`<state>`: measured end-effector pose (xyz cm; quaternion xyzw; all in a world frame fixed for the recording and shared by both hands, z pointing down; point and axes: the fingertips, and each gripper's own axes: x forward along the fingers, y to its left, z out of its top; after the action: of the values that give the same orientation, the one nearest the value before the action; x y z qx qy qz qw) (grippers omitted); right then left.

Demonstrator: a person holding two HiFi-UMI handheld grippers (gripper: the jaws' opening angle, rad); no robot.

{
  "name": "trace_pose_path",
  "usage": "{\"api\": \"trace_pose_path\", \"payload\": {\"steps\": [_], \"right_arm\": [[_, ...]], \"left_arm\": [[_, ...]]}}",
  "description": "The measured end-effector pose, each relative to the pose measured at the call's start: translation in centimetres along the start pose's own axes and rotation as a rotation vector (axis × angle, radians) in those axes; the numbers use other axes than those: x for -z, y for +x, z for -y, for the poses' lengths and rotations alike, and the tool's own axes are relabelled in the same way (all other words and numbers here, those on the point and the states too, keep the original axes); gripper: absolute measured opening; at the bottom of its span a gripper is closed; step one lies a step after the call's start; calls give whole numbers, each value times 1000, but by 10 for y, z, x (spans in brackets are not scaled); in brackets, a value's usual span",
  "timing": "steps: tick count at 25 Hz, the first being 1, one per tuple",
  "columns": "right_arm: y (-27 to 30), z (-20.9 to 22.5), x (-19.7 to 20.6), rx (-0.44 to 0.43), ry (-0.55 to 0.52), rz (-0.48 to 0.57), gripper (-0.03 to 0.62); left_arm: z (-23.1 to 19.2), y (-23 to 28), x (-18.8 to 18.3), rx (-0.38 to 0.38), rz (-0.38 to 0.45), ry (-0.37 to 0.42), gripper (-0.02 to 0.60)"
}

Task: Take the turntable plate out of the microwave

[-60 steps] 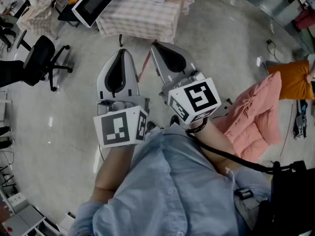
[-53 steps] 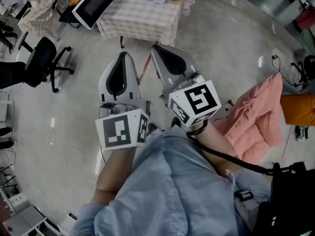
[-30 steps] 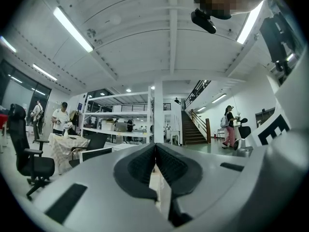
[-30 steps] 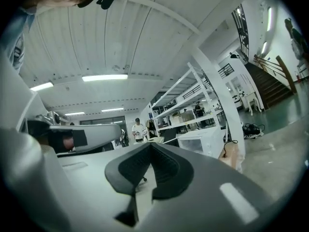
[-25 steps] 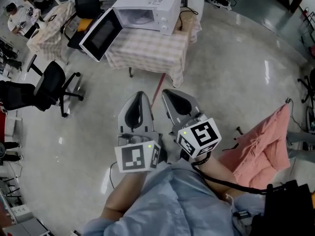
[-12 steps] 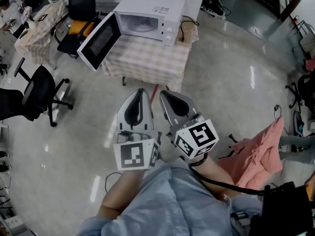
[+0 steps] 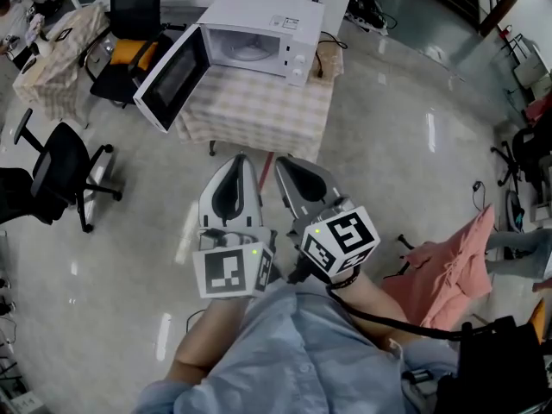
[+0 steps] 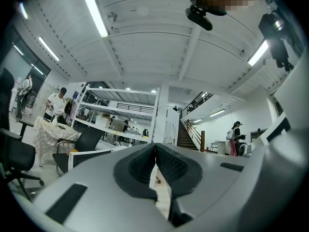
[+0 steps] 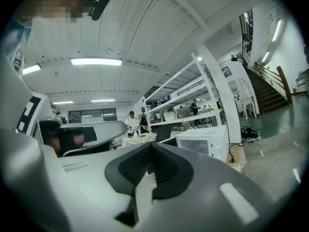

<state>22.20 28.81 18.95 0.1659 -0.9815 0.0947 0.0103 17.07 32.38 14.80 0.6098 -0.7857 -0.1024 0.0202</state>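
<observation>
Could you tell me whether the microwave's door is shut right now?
No, the microwave has its door swung wide open to the side, showing the pale cavity inside.

A broad stretch of bare floor (image 7: 388, 136) is lying open between the left gripper (image 7: 242, 159), the right gripper (image 7: 279, 162) and the desk (image 7: 259, 110), so the straight way ahead to the microwave (image 7: 267, 15) is standing free. The microwave door (image 7: 172, 76) is hanging wide open to the left, sticking out past the desk's edge and closing that side, while the cavity (image 7: 246, 48) is facing forward unblocked. Black office chairs (image 7: 56, 166) are crowding the left, and a pink cloth (image 7: 448, 270) is lying at the right, well apart from that way.
</observation>
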Motion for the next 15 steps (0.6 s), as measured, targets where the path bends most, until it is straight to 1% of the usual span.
{"api": "trace_pose_path", "payload": {"steps": [4,8,15], "right_arm": [[13,-1,8,6,6,-16,-2],[30,3,11,-13,13,-18,-2],[76,28,7,-42,26,-8,-2]], "left_arm": [[-14,4,4,-12,-6,-3,8],[-26,14,7,-30,-15,3,8],[-46,54,10,-60,-26,37,8]]}}
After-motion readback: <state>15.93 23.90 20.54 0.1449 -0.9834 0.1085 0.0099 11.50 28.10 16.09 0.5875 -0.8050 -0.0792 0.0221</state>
